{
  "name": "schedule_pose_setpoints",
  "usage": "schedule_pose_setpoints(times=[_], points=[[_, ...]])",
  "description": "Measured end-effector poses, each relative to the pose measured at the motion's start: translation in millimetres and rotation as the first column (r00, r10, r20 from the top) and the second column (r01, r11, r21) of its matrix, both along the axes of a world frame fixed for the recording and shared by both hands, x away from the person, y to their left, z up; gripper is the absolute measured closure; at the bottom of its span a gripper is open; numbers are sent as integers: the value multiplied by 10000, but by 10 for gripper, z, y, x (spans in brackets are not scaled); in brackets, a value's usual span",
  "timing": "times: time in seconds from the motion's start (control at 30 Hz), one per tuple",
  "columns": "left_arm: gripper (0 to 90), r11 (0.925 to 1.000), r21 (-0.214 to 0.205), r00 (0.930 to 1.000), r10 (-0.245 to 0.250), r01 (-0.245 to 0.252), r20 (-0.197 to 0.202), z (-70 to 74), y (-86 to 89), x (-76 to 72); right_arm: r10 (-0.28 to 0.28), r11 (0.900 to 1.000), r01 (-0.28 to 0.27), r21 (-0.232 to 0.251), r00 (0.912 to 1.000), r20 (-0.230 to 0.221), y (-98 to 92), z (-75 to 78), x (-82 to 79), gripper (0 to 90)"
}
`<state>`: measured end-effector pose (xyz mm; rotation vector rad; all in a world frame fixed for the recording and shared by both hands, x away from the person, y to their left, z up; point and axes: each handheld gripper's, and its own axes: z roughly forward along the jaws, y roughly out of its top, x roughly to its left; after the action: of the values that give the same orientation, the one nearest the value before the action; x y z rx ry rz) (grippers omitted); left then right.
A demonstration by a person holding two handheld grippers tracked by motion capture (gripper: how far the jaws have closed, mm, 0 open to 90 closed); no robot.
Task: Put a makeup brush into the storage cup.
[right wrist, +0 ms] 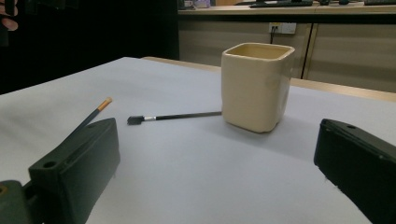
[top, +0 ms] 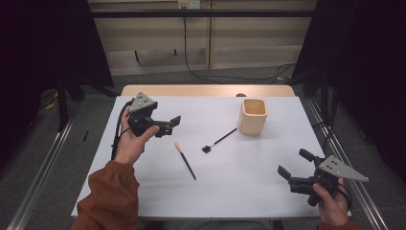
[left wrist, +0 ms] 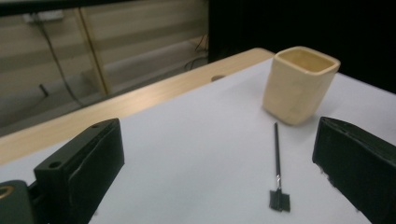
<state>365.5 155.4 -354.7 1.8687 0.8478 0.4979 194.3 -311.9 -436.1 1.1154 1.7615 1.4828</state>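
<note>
High view overhead facing forward, gripper views low, near, sharing cup (top: 252,116)

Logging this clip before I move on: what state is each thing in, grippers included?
Cup: upright, open top, nothing seen inside.
Brush: lying flat, handle end at the cup's base.
Pencil: lying flat, apart from the brush.
Left gripper: open, held above the table, holding nothing.
Right gripper: open, holding nothing.

- Cup (right wrist: 256,88): cream, smooth, faintly glossy, ceramic-looking.
- Worktop (top: 230,182): matt white sheet over a pale wooden edge.
- Brush (left wrist: 277,158): thin matt black handle, metal band.
- Grippers' jaws: matt black plastic.
</note>
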Motion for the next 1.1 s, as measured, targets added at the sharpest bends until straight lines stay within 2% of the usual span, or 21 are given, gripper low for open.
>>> schedule_pose_setpoints(times=[0.13,0.23,0.3,0.37,0.5,0.57,0.6,0.63,0.7,0.73,0.8,0.83,0.9,0.93,0.97,1.0,1.03,1.1], points=[[23,9976,620,9975,-279,319,-646,-49,-31,13,-7,10000,7,-4,10000,-31,2,-1,2,0],[25,9944,996,9946,-250,352,-1011,-70,-50,23,15,10000,-15,-23,10000,-26,3,1,2,0],[29,9929,1129,9898,-224,385,-1409,-79,-66,32,29,10000,-29,-29,10000,-56,1,-1,2,0],[29,9908,1293,9869,-177,388,-1605,-91,-73,41,53,10000,-54,-25,9999,-92,-1,-5,6,0],[40,9850,1678,9739,-17,408,-2270,-121,-101,44,67,10000,-67,-1,9999,-123,4,-4,5,0],[42,9825,1762,9600,-87,603,-2798,-132,-103,54,96,9999,-96,-37,9999,-111,5,-5,5,0],[44,9818,1745,9436,-129,747,-3309,-136,-97,72,103,9999,-103,-35,9999,-112,6,-6,6,0],[48,9809,1763,9317,-131,825,-3631,-139,-86,89,108,9999,-109,-37,9999,-129,6,-8,8,0],[48,9791,1896,9220,58,734,-3873,-154,-71,102,100,9999,-101,-39,9998,-144,7,-11,12,0],[51,9764,2029,9143,148,741,-4048,-161,-61,112,84,10000,-84,-17,9999,-143,7,-11,14,0],[66,9767,2037,9012,283,671,-4325,-165,-52,114,85,10000,-85,-31,9998,-154,6,-12,17,0],[77,9773,1984,8909,246,740,-4535,-164,-45,115,83,10000,-83,-28,9998,-162,7,-12,16,0],[93,9746,2102,8806,329,765,-4727,-173,-44,116,119,9999,-120,-63,9997,-196,10,-13,15,0],[90,9721,2194,8663,384,830,-4981,-186,-39,127,123,9999,-125,-102,9997,-209,12,-14,15,0],[90,9704,2259,8565,448,849,-5141,-198,-43,133,130,9999,-132,-80,9997,-208,16,-16,17,0],[90,9675,2345,8420,480,944,-5373,-221,-48,141,145,9999,-147,-90,9997,-201,17,-16,19,0],[89,9621,2489,8231,510,1114,-5656,-251,-56,153,139,9999,-141,-83,9997,-207,19,-16,20,0],[86,9591,2577,7918,664,1172,-6071,-296,-77,161,150,9998,-152,-98,9997,-200,18,-16,18,0]])
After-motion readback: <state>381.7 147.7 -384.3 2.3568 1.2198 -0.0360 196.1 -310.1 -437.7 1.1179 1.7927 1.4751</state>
